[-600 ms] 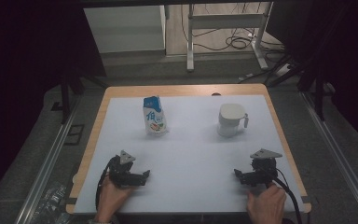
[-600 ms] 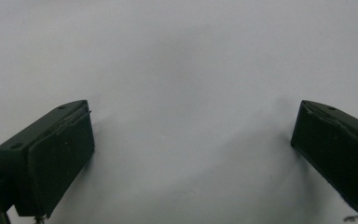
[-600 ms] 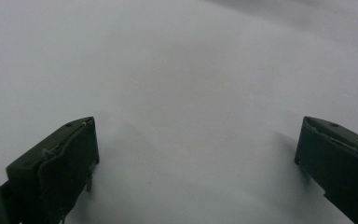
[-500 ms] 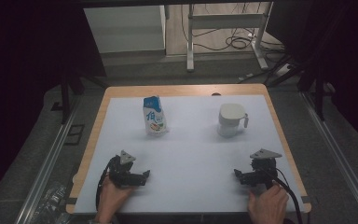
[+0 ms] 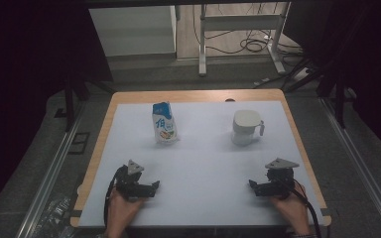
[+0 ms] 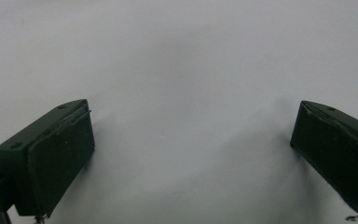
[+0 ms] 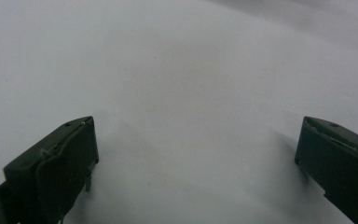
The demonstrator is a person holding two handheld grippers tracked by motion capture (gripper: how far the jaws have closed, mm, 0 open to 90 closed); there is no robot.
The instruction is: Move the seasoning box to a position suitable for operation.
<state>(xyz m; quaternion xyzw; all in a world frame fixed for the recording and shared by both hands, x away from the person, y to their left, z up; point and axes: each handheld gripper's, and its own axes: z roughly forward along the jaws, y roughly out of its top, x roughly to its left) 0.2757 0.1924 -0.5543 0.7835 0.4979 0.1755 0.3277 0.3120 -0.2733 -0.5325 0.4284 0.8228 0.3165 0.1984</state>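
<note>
Nothing had shifted since the moment before: both hands stayed low at the near edge of the white table (image 5: 203,163), the left gripper (image 5: 151,187) and the right gripper (image 5: 254,186) each resting with its jaws spread wide apart over bare surface, nothing between them. Well ahead of the left gripper stood the blue-and-white milk carton (image 5: 164,123), upright. Well ahead of the right gripper, slightly toward the centre, stood the white mug (image 5: 245,127), its handle turned to the right.
</note>
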